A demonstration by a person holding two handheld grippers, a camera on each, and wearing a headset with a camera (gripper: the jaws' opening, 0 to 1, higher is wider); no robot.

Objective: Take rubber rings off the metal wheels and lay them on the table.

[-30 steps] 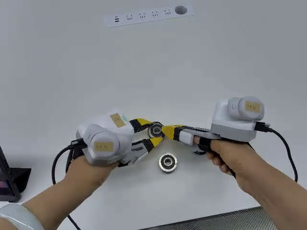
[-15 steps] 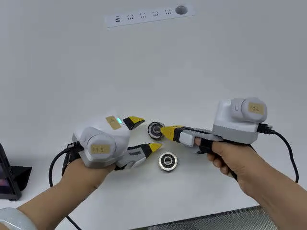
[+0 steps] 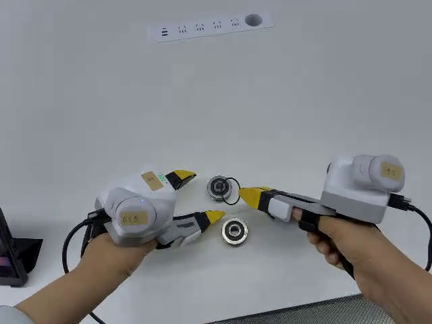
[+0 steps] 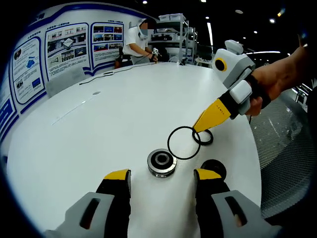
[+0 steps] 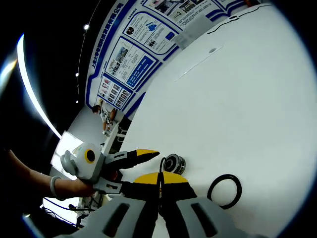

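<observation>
A metal wheel point(image 3: 219, 187) point(image 4: 162, 162) point(image 5: 174, 162) lies flat on the white table, between and just ahead of my left gripper's point(image 3: 198, 196) point(image 4: 163, 174) open yellow-tipped jaws. My right gripper point(image 3: 250, 196) point(image 5: 158, 179) is shut on a thin black rubber ring point(image 3: 233, 191) point(image 4: 187, 143), which hangs from its tip just right of that wheel. A second wheel point(image 3: 234, 231) point(image 4: 214, 168) lies nearer me, partly hidden by a left jaw in the left gripper view. A thicker black ring point(image 4: 203, 138) point(image 5: 225, 190) rests on the table under the right gripper.
A white power strip point(image 3: 209, 23) lies at the far side of the table. A dark stand point(image 3: 13, 253) sits at the left edge, and cables trail from both grippers. The table's near edge point(image 3: 304, 307) meets a grey floor. A person point(image 4: 136, 39) stands at the far end.
My left gripper has opened and let go of the wheel, then drawn back left. The right gripper has pulled right with the thin ring, now free of the wheel.
</observation>
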